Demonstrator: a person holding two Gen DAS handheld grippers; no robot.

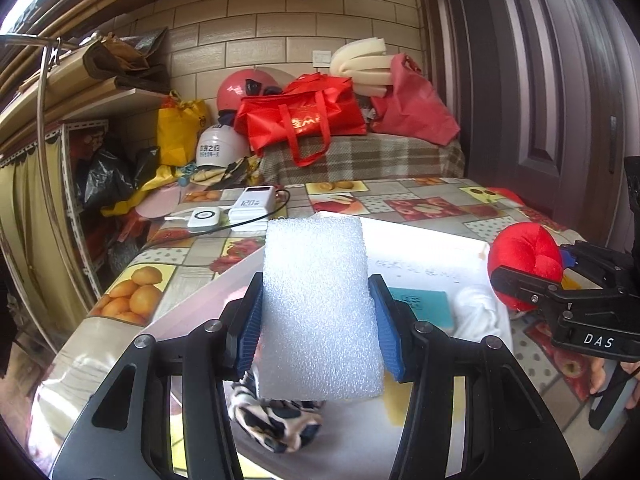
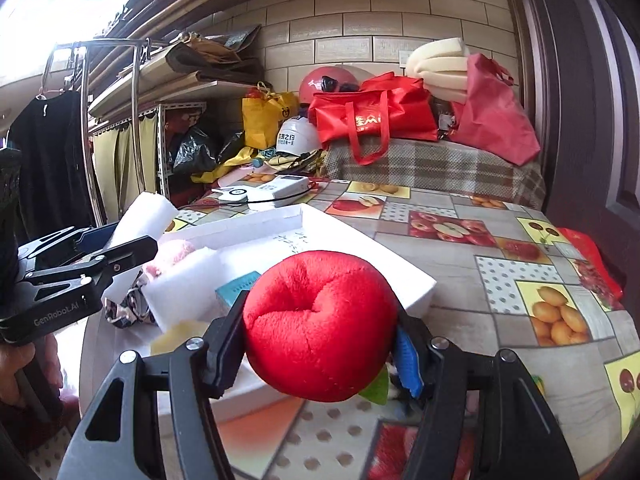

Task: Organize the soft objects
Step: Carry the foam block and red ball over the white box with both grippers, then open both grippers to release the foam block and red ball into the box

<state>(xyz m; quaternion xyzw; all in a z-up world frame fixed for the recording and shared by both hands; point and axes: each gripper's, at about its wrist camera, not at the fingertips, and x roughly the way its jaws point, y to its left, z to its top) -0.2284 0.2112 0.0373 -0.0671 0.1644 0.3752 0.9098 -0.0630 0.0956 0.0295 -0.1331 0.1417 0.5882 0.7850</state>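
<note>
My left gripper (image 1: 316,312) is shut on a white foam block (image 1: 318,304) and holds it above a shallow white box (image 1: 432,248). In the right wrist view the same gripper (image 2: 132,236) and block (image 2: 146,212) show at the left. My right gripper (image 2: 320,332) is shut on a red plush apple (image 2: 320,324), held above the box's near right edge (image 2: 416,284); it also shows in the left wrist view (image 1: 524,264). In the box lie a teal sponge (image 1: 428,304), a white cloth (image 1: 480,312), a black-and-white patterned cloth (image 1: 276,420), another white foam block (image 2: 184,284) and a pink soft thing (image 2: 176,252).
The box sits on a table with a fruit-print cloth (image 2: 500,264). A white power bank (image 1: 254,202) and a small white device (image 1: 204,218) lie at the far left. Behind stand red bags (image 1: 304,120), helmets (image 1: 218,152) and a plaid-covered surface (image 1: 360,156). A door (image 1: 540,80) is at right.
</note>
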